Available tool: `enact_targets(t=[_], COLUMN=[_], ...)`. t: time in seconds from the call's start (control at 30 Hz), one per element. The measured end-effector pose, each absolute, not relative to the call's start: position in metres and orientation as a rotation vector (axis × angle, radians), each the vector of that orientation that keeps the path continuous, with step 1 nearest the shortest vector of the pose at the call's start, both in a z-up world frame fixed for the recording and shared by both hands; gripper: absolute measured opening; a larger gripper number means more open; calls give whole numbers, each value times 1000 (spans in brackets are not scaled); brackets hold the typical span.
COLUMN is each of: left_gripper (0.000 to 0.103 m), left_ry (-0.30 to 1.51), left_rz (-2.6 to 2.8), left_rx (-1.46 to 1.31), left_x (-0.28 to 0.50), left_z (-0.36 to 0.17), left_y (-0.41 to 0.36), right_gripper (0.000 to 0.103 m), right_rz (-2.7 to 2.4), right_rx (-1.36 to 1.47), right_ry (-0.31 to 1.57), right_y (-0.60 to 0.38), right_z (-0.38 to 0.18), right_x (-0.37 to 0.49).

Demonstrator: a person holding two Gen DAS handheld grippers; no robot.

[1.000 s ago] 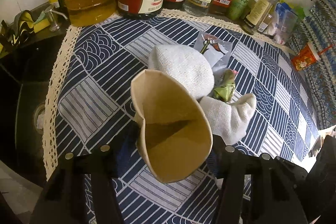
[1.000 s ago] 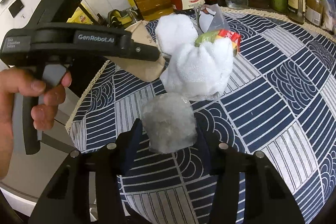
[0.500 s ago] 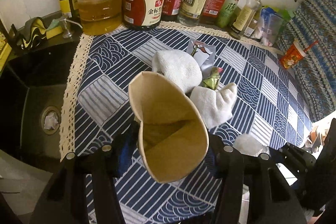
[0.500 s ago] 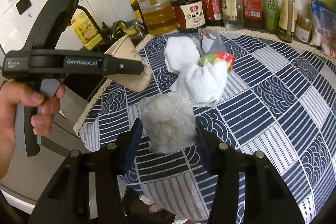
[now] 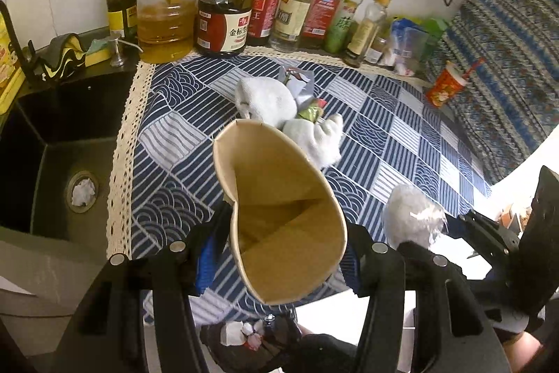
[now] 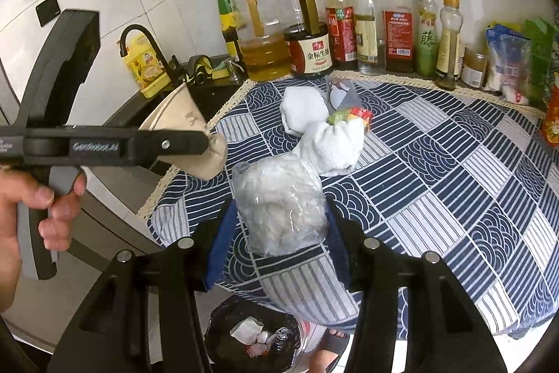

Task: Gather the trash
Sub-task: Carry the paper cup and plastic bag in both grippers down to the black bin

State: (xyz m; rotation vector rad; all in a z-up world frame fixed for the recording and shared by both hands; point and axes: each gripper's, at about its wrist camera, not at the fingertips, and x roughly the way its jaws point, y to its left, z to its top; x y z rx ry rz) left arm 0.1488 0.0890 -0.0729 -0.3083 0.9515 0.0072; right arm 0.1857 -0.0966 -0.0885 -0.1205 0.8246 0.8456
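Observation:
My left gripper point(image 5: 279, 243) is shut on a squashed brown paper cup point(image 5: 279, 219), held over the table's front edge; it also shows in the right wrist view point(image 6: 188, 131). My right gripper point(image 6: 276, 219) is shut on a clear plastic bag of white stuff point(image 6: 279, 201), seen too in the left wrist view point(image 5: 412, 219). A black-lined trash bin point(image 6: 251, 338) with scraps stands on the floor below both grippers point(image 5: 251, 338). On the table lie two white cloths point(image 6: 328, 142) and coloured wrappers point(image 6: 349, 114).
A blue patterned tablecloth point(image 6: 454, 170) covers the table. Sauce and oil bottles point(image 6: 314, 48) line the back wall. A black sink point(image 5: 52, 145) is at the left. A red paper cup point(image 5: 447, 86) stands at the far right.
Both grippers have pulled back and up from the table with their loads. The trash bin below the table edge has come into view.

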Motion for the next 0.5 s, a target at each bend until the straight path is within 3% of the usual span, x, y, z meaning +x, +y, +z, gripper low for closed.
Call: enact_targets(t=[0.5], left_gripper=[54], left_ry=[924], left_rz=[-64], left_rx=[-325], left_x=[68], left_z=[-72], left_y=[78], right_gripper=[50], right_rz=[779], right_rx=[-79], right_ry=[814], right_y=[-112], right_z=[-81], right_x=[124])
